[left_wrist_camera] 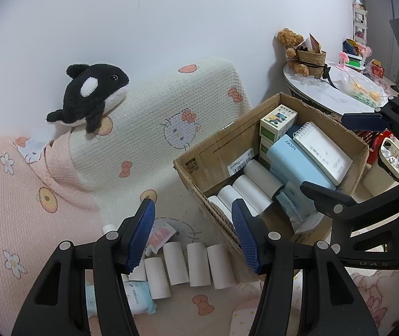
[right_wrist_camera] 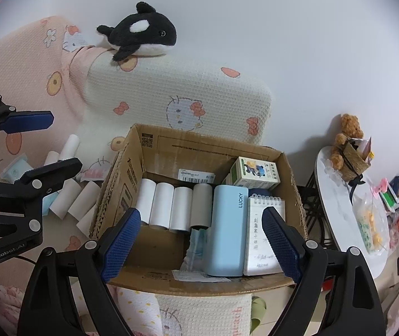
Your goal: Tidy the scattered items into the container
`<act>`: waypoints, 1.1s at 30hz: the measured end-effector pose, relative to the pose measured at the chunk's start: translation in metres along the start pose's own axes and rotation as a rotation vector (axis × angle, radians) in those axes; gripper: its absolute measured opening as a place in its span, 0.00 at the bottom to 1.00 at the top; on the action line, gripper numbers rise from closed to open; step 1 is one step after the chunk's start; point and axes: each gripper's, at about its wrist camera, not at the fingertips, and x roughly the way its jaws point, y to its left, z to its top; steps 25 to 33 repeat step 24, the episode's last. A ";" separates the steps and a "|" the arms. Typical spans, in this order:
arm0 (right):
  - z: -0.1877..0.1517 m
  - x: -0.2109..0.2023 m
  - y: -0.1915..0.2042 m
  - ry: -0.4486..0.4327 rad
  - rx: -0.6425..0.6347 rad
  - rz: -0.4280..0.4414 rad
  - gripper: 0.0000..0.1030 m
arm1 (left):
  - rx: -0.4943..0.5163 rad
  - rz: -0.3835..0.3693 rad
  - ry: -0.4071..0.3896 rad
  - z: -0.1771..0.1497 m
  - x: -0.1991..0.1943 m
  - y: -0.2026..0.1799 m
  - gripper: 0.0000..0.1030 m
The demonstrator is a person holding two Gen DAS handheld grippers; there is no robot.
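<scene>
An open cardboard box (left_wrist_camera: pixel 199 173) (right_wrist_camera: pixel 216 145) sits on the couch seat. It holds several white paper rolls (right_wrist_camera: pixel 171 207), a light blue LUCKY case (right_wrist_camera: pixel 227 229), a spiral notepad (right_wrist_camera: pixel 263 240) and small green cartons (right_wrist_camera: pixel 255 173). Several more white rolls (left_wrist_camera: pixel 196 266) (right_wrist_camera: pixel 70 198), a pale blue wipes pack (left_wrist_camera: pixel 137 296) and a red sachet (left_wrist_camera: pixel 160 235) lie on the seat left of the box. My left gripper (left_wrist_camera: pixel 193 235) is open and empty above these rolls. My right gripper (right_wrist_camera: pixel 202 243) is open and empty over the box's near side.
A plush orca (left_wrist_camera: pixel 90 95) (right_wrist_camera: pixel 140 33) lies on the couch back. A round white side table (left_wrist_camera: pixel 333 89) (right_wrist_camera: pixel 339 210) with a teddy bear (left_wrist_camera: pixel 291 44) and a woven basket (left_wrist_camera: pixel 311 58) stands right of the box. A small bin (left_wrist_camera: pixel 389 162) is beside it.
</scene>
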 end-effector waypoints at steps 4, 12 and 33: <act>0.000 0.000 0.000 0.001 0.001 -0.001 0.85 | 0.002 -0.003 0.001 0.000 0.000 -0.002 0.59; 0.000 0.000 0.001 0.004 0.000 0.001 0.85 | 0.006 0.000 0.000 -0.001 0.000 -0.003 0.59; 0.000 0.003 0.005 0.020 -0.021 0.026 0.85 | 0.008 0.006 0.000 0.000 -0.001 -0.003 0.59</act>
